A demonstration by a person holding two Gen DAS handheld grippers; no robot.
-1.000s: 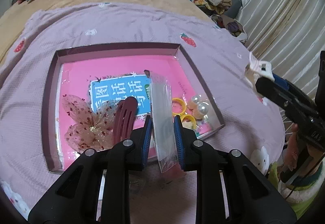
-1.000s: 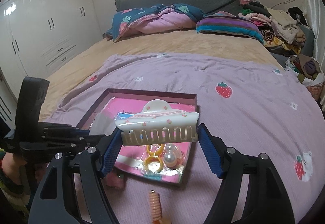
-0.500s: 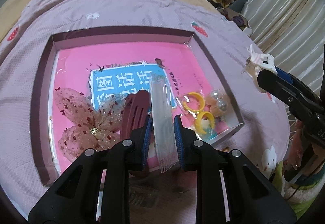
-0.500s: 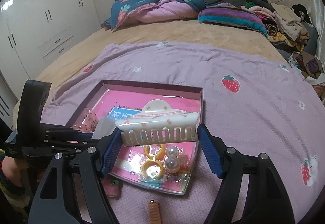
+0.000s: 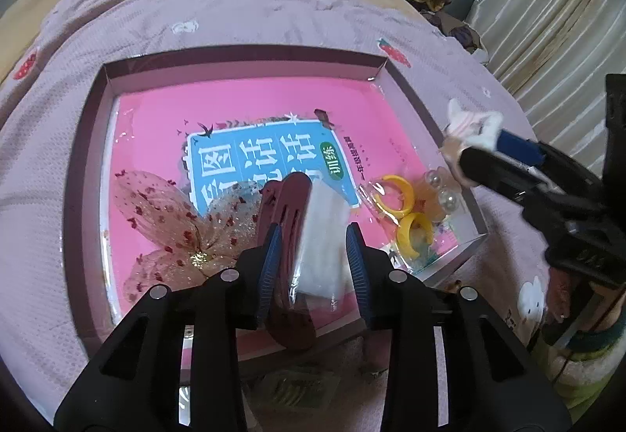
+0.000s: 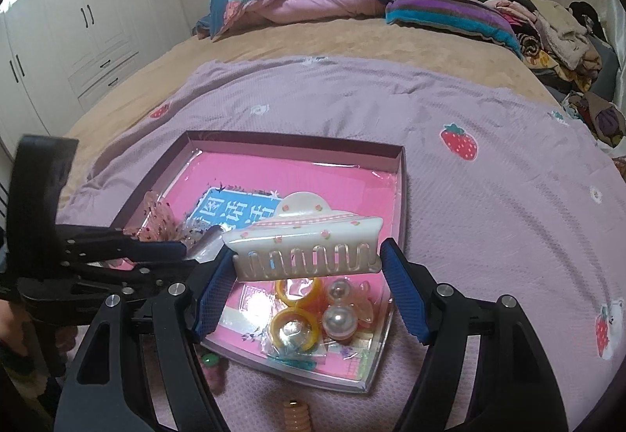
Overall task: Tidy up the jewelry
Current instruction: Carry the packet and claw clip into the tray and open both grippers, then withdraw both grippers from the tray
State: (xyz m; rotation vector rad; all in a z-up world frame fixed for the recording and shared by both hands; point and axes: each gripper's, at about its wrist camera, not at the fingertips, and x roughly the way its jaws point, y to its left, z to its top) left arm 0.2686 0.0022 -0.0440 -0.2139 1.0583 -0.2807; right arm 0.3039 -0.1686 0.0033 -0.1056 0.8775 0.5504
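Observation:
A shallow tray [image 5: 242, 54] with a mauve rim and pink floor lies on the lilac bedspread. My left gripper [image 5: 315, 256] hangs low over its near side with its jaws opening. A clear plastic packet [image 5: 322, 232] lies loose between the pads, resting on a dark red hair clip [image 5: 287, 205]. My right gripper [image 6: 309, 275] is shut on a white hair claw [image 6: 307, 248] with small strawberries, held above the tray's near right corner. In the left wrist view that hair claw [image 5: 471, 126] shows at the right, over the tray's edge.
In the tray lie a spotted tulle bow [image 5: 172, 224], two yellow rings [image 5: 395, 197] and pearl beads [image 5: 442, 189] in clear wrap. An orange ridged piece [image 6: 297, 416] and a green bead [image 6: 211, 361] lie on the bedspread before the tray. Pillows and clothes are piled at the bed's far end.
The left gripper sank toward the tray and its jaws parted; the packet, held upright before, now lies flat on the red clip. The right gripper came lower and closer to the tray with the claw.

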